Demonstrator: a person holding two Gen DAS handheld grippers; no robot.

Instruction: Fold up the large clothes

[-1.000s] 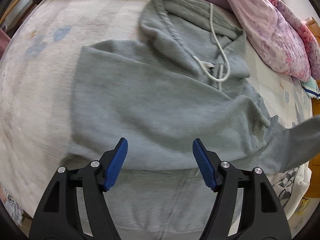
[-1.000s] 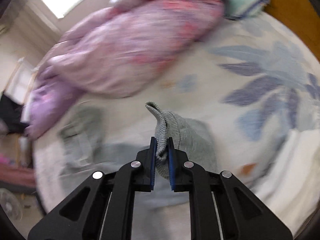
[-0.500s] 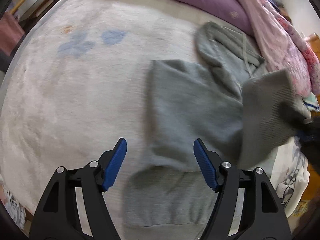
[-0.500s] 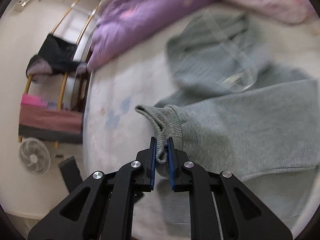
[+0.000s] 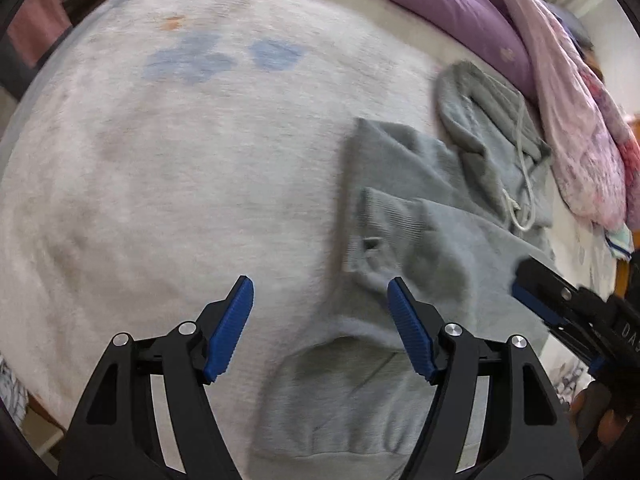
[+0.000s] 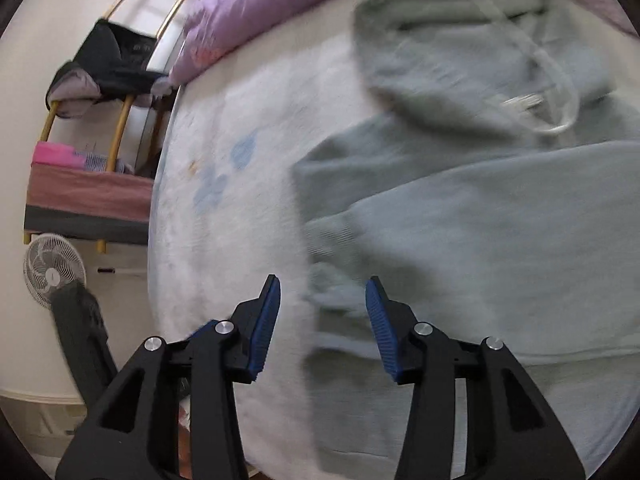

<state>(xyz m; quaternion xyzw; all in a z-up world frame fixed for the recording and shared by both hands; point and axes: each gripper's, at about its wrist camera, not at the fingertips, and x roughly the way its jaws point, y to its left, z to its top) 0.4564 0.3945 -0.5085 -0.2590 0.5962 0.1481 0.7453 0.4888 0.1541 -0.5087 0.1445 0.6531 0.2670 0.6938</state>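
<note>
A grey hoodie (image 5: 432,240) lies on the pale bedspread (image 5: 160,184), hood with white drawstring at the far right. One sleeve lies folded across the body, its ribbed cuff (image 5: 380,224) at the hoodie's left edge. My left gripper (image 5: 320,328) is open and empty above the hoodie's lower left edge. My right gripper (image 6: 322,320) is open and empty just above the cuff (image 6: 328,240); it also shows at the right of the left wrist view (image 5: 560,308). The hoodie fills the right of the right wrist view (image 6: 480,220).
A purple pillow (image 5: 432,4) and a pink floral quilt (image 5: 580,128) lie along the bed's far and right side. Beyond the bed's edge stand a clothes rack (image 6: 108,76) and a white fan (image 6: 52,272).
My right gripper carried the sleeve cuff across the hoodie's body, let it go and opened. My left gripper moved left, off the middle of the hoodie.
</note>
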